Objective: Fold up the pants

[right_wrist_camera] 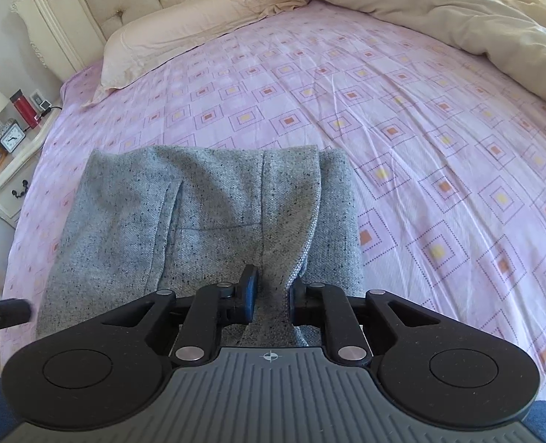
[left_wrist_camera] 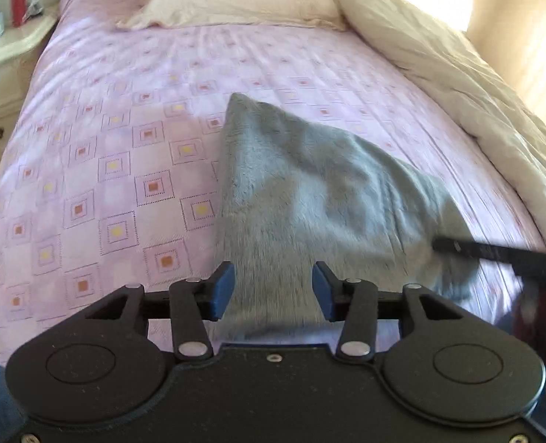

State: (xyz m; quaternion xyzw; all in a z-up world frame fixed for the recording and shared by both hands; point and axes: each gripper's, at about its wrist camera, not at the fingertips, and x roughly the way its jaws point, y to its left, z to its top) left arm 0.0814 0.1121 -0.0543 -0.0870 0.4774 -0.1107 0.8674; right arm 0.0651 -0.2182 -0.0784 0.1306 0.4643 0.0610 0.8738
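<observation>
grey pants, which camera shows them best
The right wrist view: the grey pants are sharp there, with seams, a pocket line and the folded layers visible across the pink bedsheet. The left wrist view shows them motion-blurred, as a peaked grey mass with no detail.

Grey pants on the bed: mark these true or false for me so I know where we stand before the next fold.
1. The grey pants lie on the pink patterned sheet. True.
2. The left gripper is clamped tight on the fabric. False: its jaws stand apart, the cloth merely between them.
3. A ridge of fabric runs between the right gripper fingers. True.
4. The cream duvet covers the pants. False: it is bunched at the far side of the bed, apart from them.
5. A red bottle stands on the nightstand. True.
</observation>
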